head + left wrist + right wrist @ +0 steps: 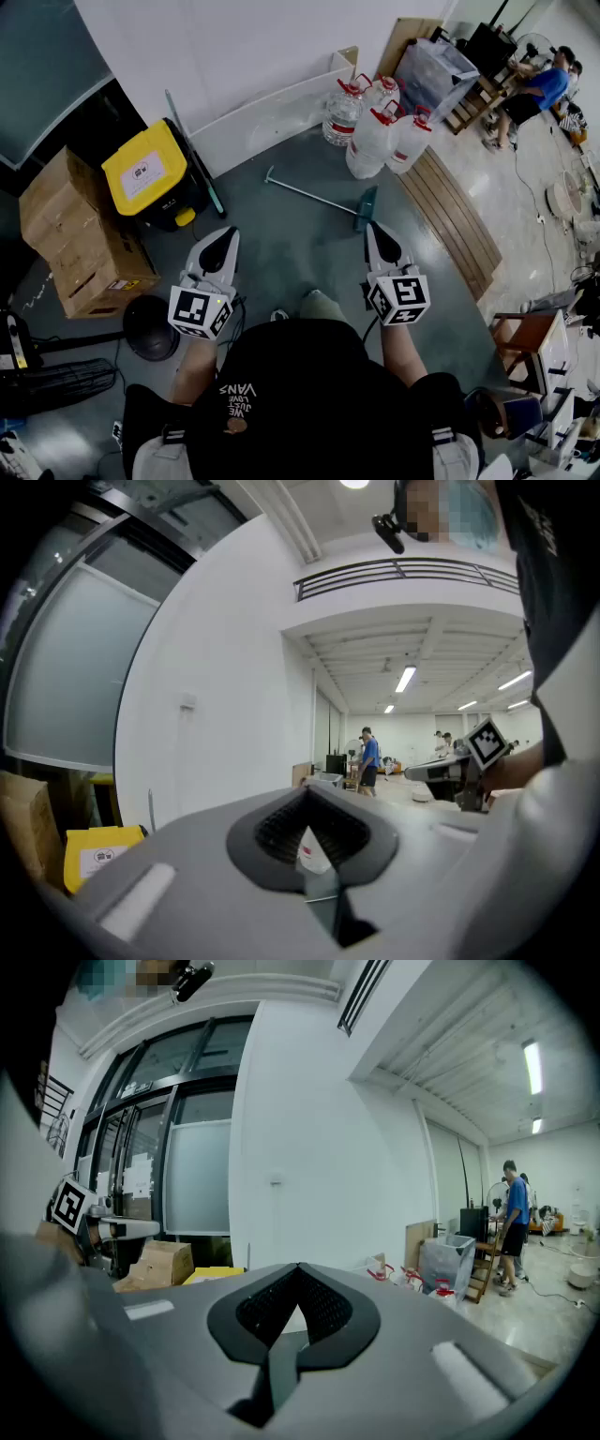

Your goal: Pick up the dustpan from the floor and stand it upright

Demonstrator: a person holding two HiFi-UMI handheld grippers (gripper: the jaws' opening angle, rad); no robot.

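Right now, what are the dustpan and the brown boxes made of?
The dustpan looks like dull teal plastic, its long handle perhaps pale metal, though it's small here. The brown boxes look like matte cardboard, with folded flaps.

the head view is looking steeply down from above the person's shoulders, sitting close over the left gripper (226, 236) and right gripper (371, 231). each gripper view is riding just behind its own jaws, facing roughly level toward the white wall (253, 56). all three are sharing that wall and the yellow-lidded bin (148, 172), and each gripper view is catching the other gripper at its edge.
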